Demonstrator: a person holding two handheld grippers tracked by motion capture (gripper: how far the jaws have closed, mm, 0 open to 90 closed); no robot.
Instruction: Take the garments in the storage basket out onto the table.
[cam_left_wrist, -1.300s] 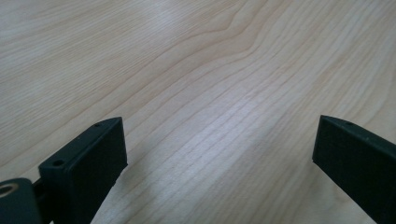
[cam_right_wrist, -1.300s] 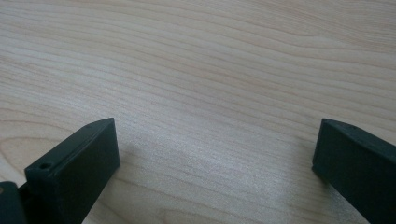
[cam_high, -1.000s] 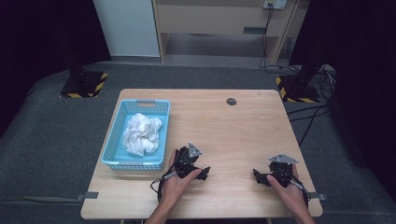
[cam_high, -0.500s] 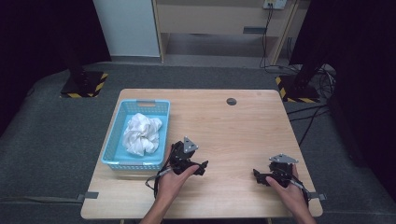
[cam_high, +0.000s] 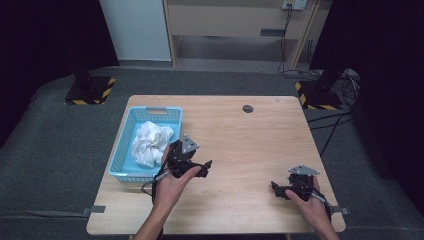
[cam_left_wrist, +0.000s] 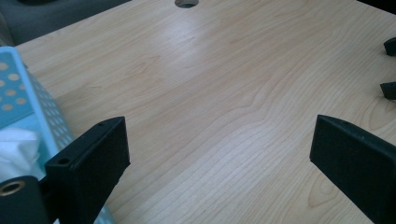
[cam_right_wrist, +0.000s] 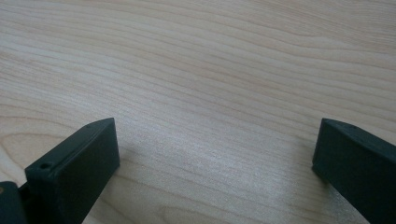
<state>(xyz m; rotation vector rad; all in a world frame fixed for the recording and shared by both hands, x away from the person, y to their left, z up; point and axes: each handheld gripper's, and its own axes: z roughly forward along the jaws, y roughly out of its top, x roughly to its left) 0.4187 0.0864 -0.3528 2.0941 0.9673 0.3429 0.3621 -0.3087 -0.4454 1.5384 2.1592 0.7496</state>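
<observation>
The right gripper sits low at the near right of the pale wooden bench, its jaws spread wide with bare wood grain between them in the right gripper view. To its left and a little farther from the person, the left gripper is likewise released, jaws well apart over the wood, holding nothing. Just beside the left gripper, on its left, stands the light blue perforated plastic basket; in the left gripper view the basket's wall runs close by the gripper's left jaw. Inside the basket lies the crumpled white cloth, ahead and left of the left gripper, untouched by it. Farther beyond both grippers, a small round dark cable hole marks the bench's far part.
</observation>
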